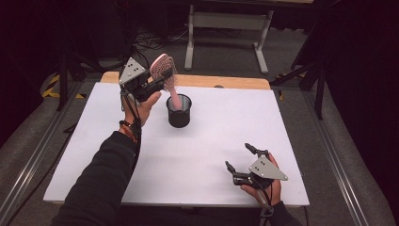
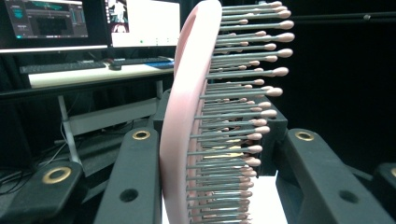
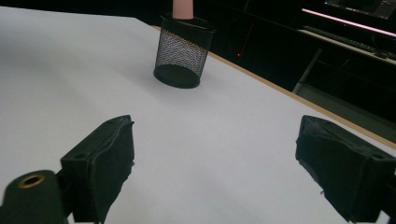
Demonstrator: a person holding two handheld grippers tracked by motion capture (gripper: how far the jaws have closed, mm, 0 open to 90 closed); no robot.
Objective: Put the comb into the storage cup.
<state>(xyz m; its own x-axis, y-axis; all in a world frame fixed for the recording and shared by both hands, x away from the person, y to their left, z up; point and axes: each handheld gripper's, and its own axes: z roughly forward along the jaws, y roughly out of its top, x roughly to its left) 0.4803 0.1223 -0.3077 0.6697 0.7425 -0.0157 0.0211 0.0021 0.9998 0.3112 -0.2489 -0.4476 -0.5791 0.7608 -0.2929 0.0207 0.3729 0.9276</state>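
Item one, at the left of the high view: the left gripper (image 1: 157, 84), held in the person's left hand (image 1: 145, 104) above the far left part of the white table (image 1: 94, 155). Its jaws are pinched on the head of a pink hairbrush (image 1: 164, 70). In the left gripper view the brush head (image 2: 187, 116) is seen edge-on and upright between the two black jaws, its grey bristles with pink tips pointing to the right of that view.

Item two, just right of that: a black mesh cup (image 1: 179, 111), stood upright on the table near its far middle. The brush handle is seen slanting down into the cup's mouth; whether its end touches the cup's floor cannot be told. In the right gripper view the cup (image 3: 182, 51) is shown with the pink handle rising from it.

Item three, at the right near edge: the right gripper (image 1: 241, 159), held in the right hand (image 1: 266, 188) low over the table, well apart from the cup. Its jaws are spread wide, with bare table surface between them.
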